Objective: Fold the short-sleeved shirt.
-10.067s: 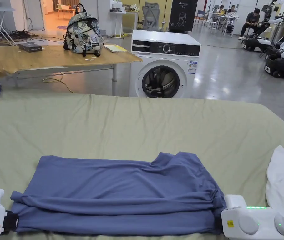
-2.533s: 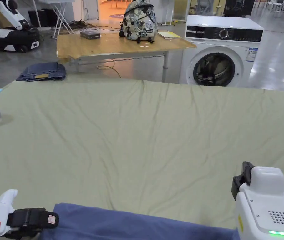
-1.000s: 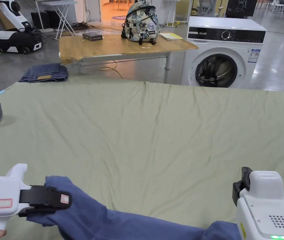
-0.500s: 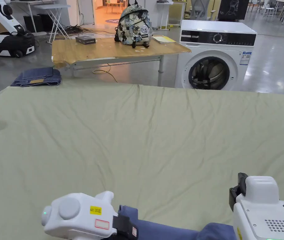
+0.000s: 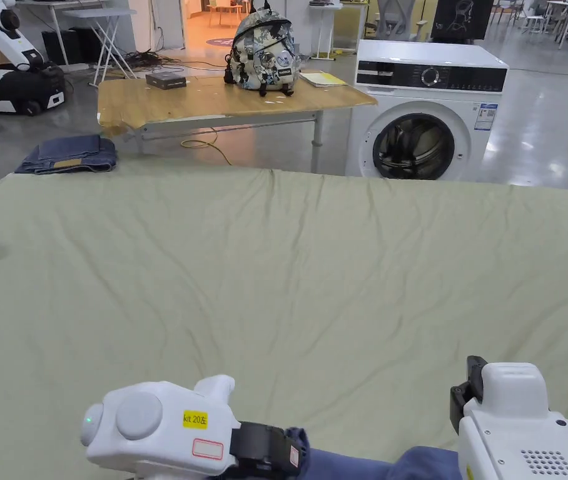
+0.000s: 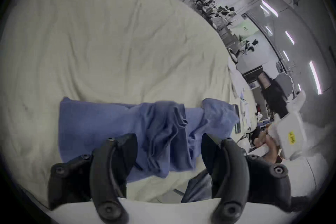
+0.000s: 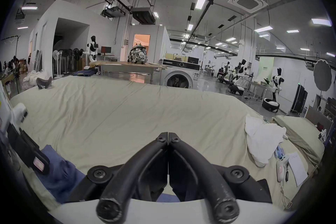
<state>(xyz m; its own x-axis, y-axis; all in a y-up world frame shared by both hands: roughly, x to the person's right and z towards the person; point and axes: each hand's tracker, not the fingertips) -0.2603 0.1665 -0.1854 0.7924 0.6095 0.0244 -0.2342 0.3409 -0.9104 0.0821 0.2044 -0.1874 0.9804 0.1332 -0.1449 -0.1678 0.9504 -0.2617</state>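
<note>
Head view looks across a wide worktop (image 5: 314, 269) covered in a wrinkled pale green sheet, with both claws low at the near edge. The left claw (image 5: 294, 451) lies on its side, pointing right, its black tip against a bunched end of the blue short-sleeved shirt (image 5: 364, 465), which lies along the very near edge of the worktop between the two claws. In the left gripper view the shirt (image 6: 112, 126) is a folded blue band with a crumpled heap at its middle, and the left claw (image 6: 169, 146) stands wide apart over it, gripping nothing. The right claw (image 5: 464, 397) points away from the person, near the shirt's right end. In the right gripper view its jaws meet tip to tip with nothing between them; blue cloth shows below, apparently untouched, though that part is partly hidden. A white garment (image 7: 261, 138) lies at the worktop's right side. Beyond stand a washing machine (image 5: 423, 119) and a wooden table (image 5: 214, 100) carrying a patterned backpack (image 5: 263, 50).
</note>
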